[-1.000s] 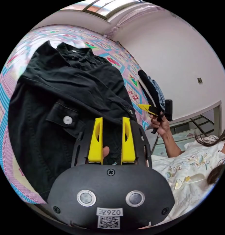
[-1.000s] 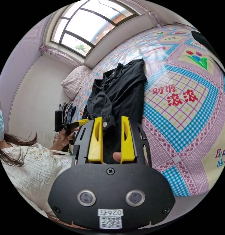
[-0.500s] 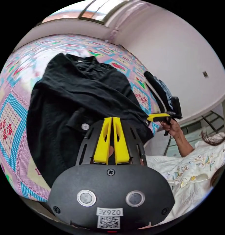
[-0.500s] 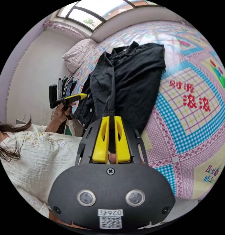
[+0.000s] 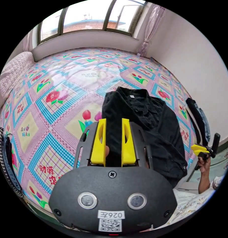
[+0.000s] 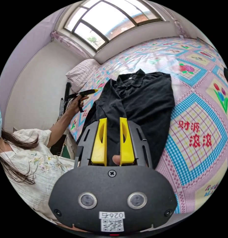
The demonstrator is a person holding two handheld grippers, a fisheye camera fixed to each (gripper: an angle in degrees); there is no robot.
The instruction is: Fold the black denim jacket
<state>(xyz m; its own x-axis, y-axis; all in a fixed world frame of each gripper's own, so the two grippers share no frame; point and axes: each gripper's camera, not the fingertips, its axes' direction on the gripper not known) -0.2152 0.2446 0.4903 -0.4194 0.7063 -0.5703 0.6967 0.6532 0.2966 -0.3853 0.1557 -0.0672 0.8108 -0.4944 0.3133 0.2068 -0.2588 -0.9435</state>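
Observation:
The black denim jacket point(image 5: 156, 129) lies flat on the patterned bed cover point(image 5: 69, 81), collar toward the window, with one side folded in over the body as a long strip point(image 6: 111, 104). My left gripper point(image 5: 113, 120) is open and holds nothing; the jacket shows through the gap between its jaws. It also appears in the right gripper view, a hand holding the left gripper point(image 6: 84, 93) above the bed beside the jacket's shoulder. My right gripper point(image 6: 113, 119) is open over the jacket's hem end. In the left gripper view the right gripper point(image 5: 203, 150) sits off the bed's edge.
A quilted pillow point(image 6: 81, 72) rests at the head of the bed under the window point(image 6: 111, 19). Dark and blue clothes point(image 5: 200, 119) hang at one bed edge, checkered ones point(image 5: 2, 148) at the other. A person in a white embroidered top point(image 6: 32, 161) stands at the foot.
Half a second ago both grippers were shut on jacket fabric. Now both are open and drawn back, and the jacket lies flat with its side folded in.

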